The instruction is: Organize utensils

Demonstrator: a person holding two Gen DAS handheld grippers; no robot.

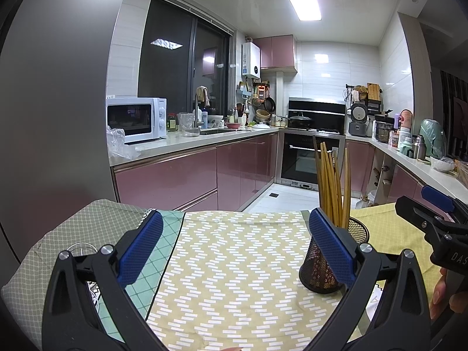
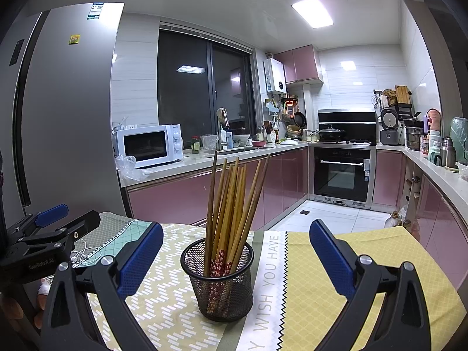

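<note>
Chopsticks (image 2: 231,204): bundle standing loosely upright in black mesh cup (image 2: 218,280), mid-tabletop on patterned cloth (image 2: 336,278); tips fan out at top.
Handling: prob. light, stiff, smooth wood; likely to slip or rattle. Best hold looks like the bare upper shafts, above the rim.
Cup: light, could tip if sticks get dragged sideways.
Right claw (image 2: 234,256): jaws wide, nothing held, cup sits between them w/ clearance either side.
Left claw (image 1: 234,247): also wide, empty; cup just by its right finger.
Around: white cable (image 2: 87,253) on cloth at left, well apart. Fridge, microwave, counters far behind.
Obstacles: none near; the two claws are close, so they could crowd each other.
</note>
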